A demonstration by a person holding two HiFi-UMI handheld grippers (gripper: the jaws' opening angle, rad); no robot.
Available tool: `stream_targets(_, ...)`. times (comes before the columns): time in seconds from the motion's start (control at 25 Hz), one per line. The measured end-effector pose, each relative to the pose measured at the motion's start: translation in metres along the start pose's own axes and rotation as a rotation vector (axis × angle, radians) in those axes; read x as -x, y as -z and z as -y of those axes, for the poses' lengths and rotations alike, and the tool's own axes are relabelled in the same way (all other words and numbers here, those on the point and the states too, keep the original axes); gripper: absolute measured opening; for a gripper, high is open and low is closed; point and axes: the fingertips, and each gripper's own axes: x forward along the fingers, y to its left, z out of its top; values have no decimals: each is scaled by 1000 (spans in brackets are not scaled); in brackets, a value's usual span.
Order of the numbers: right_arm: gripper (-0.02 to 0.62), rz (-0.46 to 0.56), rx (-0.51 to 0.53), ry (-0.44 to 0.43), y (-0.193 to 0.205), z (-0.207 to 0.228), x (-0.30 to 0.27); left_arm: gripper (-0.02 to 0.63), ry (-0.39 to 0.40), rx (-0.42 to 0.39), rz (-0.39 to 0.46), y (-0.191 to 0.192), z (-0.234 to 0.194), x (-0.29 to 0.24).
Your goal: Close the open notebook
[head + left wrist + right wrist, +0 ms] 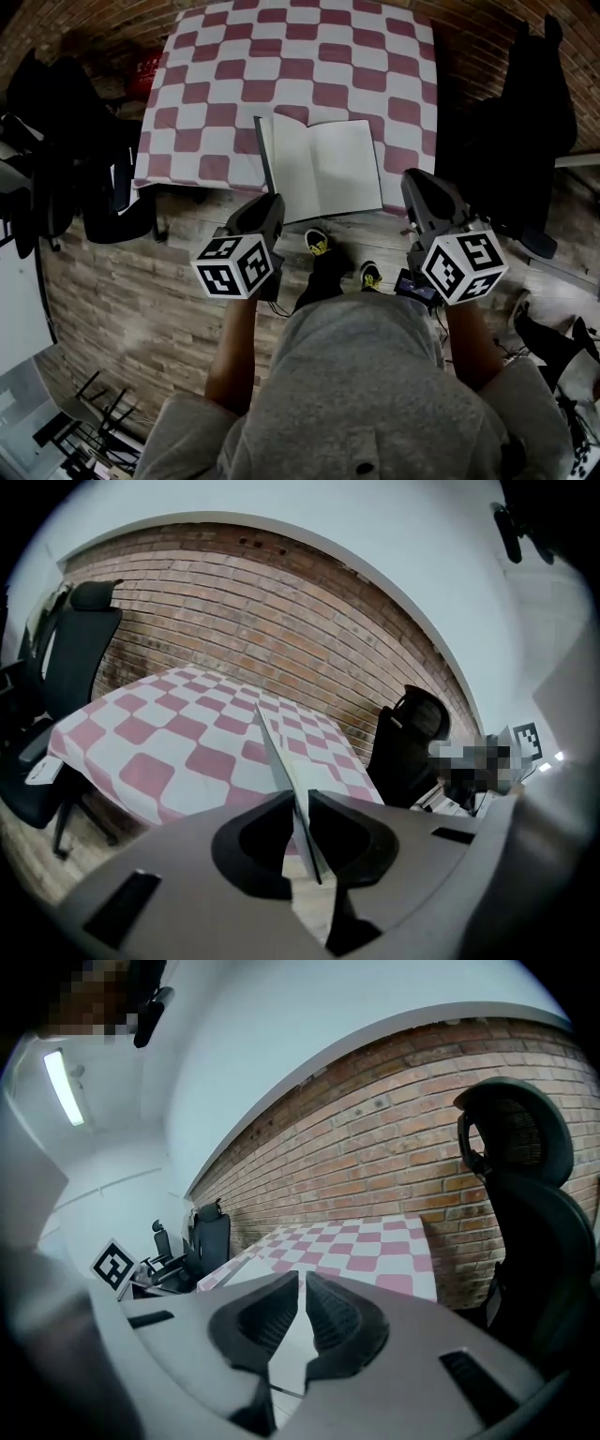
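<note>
The open notebook (328,169) lies with blank white pages at the near edge of the red-and-white checked table (281,56). Its left leaf is raised and stands almost on edge. My left gripper (272,199) is at the notebook's near left corner. In the left gripper view it (302,799) is shut on that thin leaf (278,752), which runs edge-on between the jaws. My right gripper (414,180) hovers just off the notebook's near right corner. Its jaws (302,1277) stand together with only a slit and hold nothing.
Black office chairs stand at the table's left (66,141) and right (534,112). The right chair (525,1194) is close beside the right gripper. The person's feet (317,244) are on the wooden floor below the table edge. A brick wall (281,621) runs behind the table.
</note>
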Motion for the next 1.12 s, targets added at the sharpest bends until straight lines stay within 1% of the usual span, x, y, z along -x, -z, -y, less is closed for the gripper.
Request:
stream_targets(0.28,43,32,-2,19,-7,11,19,60,46,-50,12,-8,32,-9)
stream_targets(0.56,43,40,-18,46,-4,25,35,61,109,-86,-5,-10,64,-26)
stream_targets(0.84,43,45,-36,73,0,37,47,60,153,-129,-42,-6,91,-47)
stream_targets(1.0,43,51,-56,107,3,44,56,60,187,-157,-81,-1,106,-61)
stream_targets(1.12,43,51,-65,127,6,47,62,60,199,-174,-110,4,116,-73)
